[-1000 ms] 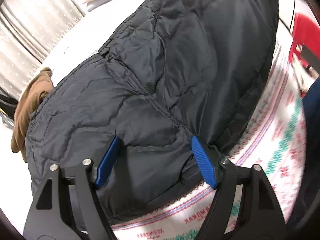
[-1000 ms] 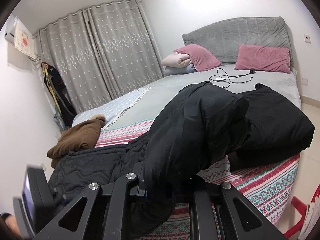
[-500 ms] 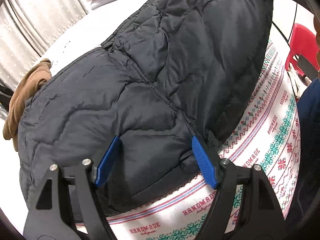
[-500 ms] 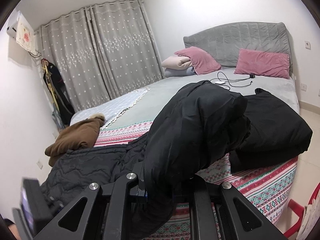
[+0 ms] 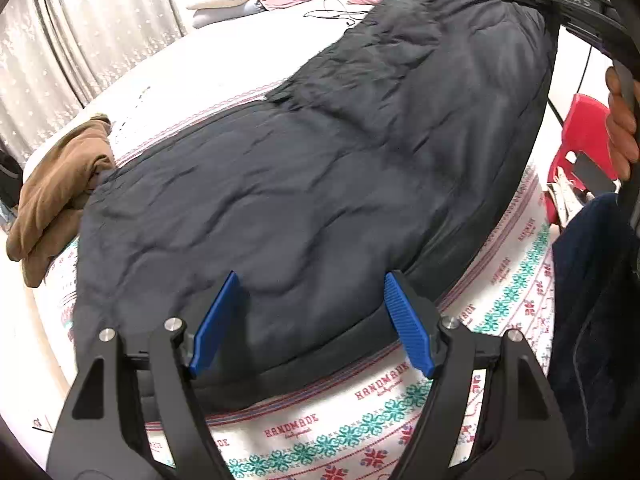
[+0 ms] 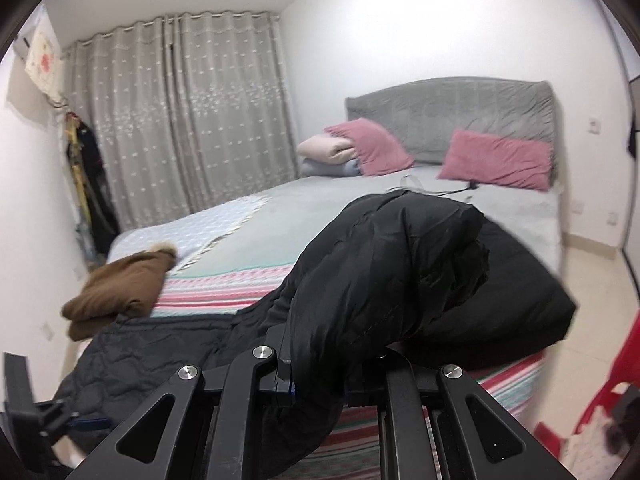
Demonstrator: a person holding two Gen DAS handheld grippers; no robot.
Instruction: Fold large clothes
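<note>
Since a second ago the left gripper (image 5: 308, 320) has pulled back: more of the black quilted coat (image 5: 304, 184) and patterned blanket (image 5: 360, 412) shows. Right gripper (image 6: 320, 376) has lifted its bunch of coat higher.

Left jaws wide apart, blue pads (image 5: 408, 324) over the coat's near hem, holding nothing. Right jaws clamped on a fold of coat fabric, which drapes over them.

Coat lies across the foot of the bed (image 6: 304, 208), one end raised by the right gripper.

Brown garment (image 6: 124, 288) just beside the coat's far-left end. Pink pillows (image 6: 496, 160) and a cable (image 6: 444, 190) up at the headboard. Red chair (image 5: 580, 148) off the bed's right edge. Grey sheet beyond the coat is bare.
</note>
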